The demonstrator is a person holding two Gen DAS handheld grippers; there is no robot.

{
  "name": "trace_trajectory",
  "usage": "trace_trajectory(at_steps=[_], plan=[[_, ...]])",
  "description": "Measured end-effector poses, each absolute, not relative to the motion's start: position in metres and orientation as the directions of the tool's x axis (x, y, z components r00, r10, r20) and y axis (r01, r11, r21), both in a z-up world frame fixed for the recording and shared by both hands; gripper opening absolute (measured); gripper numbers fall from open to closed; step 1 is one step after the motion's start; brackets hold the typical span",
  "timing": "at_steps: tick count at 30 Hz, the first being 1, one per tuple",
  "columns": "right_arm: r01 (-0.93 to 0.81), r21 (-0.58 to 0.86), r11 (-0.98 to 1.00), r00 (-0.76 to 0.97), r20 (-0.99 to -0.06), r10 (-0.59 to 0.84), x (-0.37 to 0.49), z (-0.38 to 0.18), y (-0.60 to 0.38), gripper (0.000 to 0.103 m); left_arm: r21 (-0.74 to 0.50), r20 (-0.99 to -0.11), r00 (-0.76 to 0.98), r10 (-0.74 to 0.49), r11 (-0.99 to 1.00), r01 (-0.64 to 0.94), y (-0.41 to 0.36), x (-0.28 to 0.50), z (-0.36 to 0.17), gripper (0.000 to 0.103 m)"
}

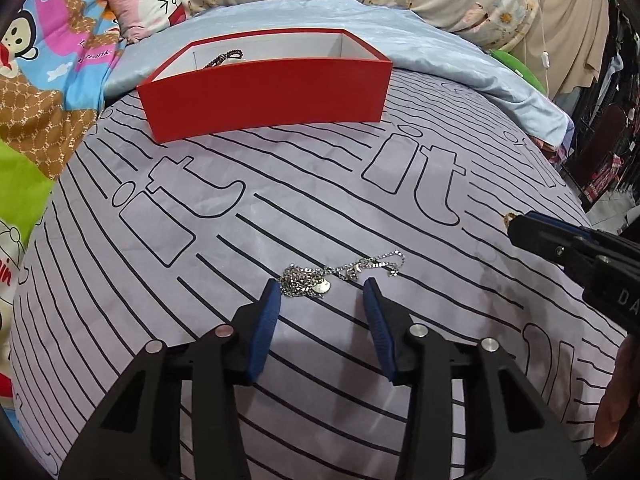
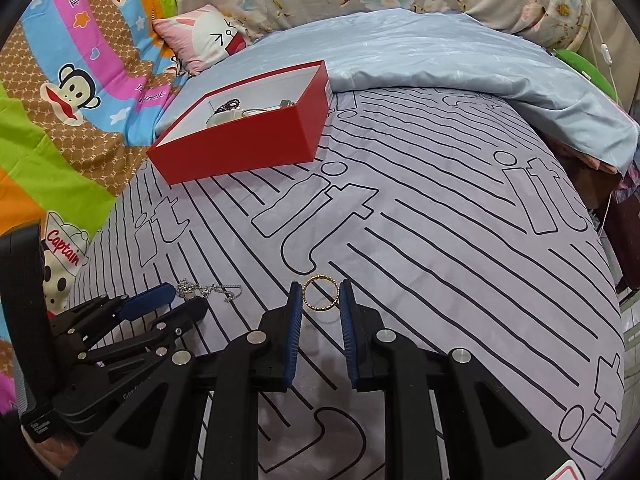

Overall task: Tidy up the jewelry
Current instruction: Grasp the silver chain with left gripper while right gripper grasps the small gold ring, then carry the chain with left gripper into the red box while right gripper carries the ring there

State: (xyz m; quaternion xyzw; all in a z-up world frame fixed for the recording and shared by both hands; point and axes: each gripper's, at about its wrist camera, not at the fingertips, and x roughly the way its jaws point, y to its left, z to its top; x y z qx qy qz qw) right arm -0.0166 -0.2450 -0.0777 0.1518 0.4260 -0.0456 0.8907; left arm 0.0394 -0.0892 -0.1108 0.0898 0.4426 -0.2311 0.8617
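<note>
A silver chain necklace (image 1: 320,276) with a small tag lies bunched on the lilac striped bedsheet; it also shows in the right wrist view (image 2: 208,290). My left gripper (image 1: 323,286) is open, its blue fingertips on either side of the chain's near end. A gold bangle (image 2: 321,294) lies flat on the sheet. My right gripper (image 2: 320,290) is open with its pads on either side of the bangle, close to its rim. A red box (image 1: 264,100) with a white inside stands at the back and holds a beaded bracelet and other jewelry (image 2: 236,110).
A light blue quilt (image 2: 440,56) lies behind and to the right of the box. Colourful cartoon bedding (image 2: 60,92) and a pink pillow (image 2: 204,36) lie to the left. The bed's edge drops off at the right (image 2: 616,264).
</note>
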Motion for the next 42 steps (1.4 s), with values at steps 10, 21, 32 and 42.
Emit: trace_trajectory(at_steps=[10, 21, 32, 42], plan=[[0.205, 0.246, 0.947, 0.636, -0.77, 0.062, -0.017, -0.079, -0.244, 0.017, -0.053, -0.789, 0.518, -0.331, 0.876, 0.479, -0.087, 0.04, -0.112, 0.007], [0.196, 0.253, 0.947, 0.636, -0.769, 0.074, -0.017, -0.08, -0.242, 0.017, -0.091, -0.788, 0.5, -0.36, 0.87, 0.484, -0.081, 0.038, -0.106, 0.002], [0.163, 0.257, 0.953, 0.638, -0.764, 0.097, -0.017, -0.074, -0.23, 0.017, -0.134, -0.765, 0.512, -0.392, 0.873, 0.468, -0.063, 0.034, -0.075, 0.002], [0.097, 0.269, 0.958, 0.681, -0.721, 0.133, -0.007, -0.041, -0.215, 0.017, -0.18, -0.696, 0.562, -0.448, 0.866, 0.467, -0.049, 0.043, -0.016, 0.002]])
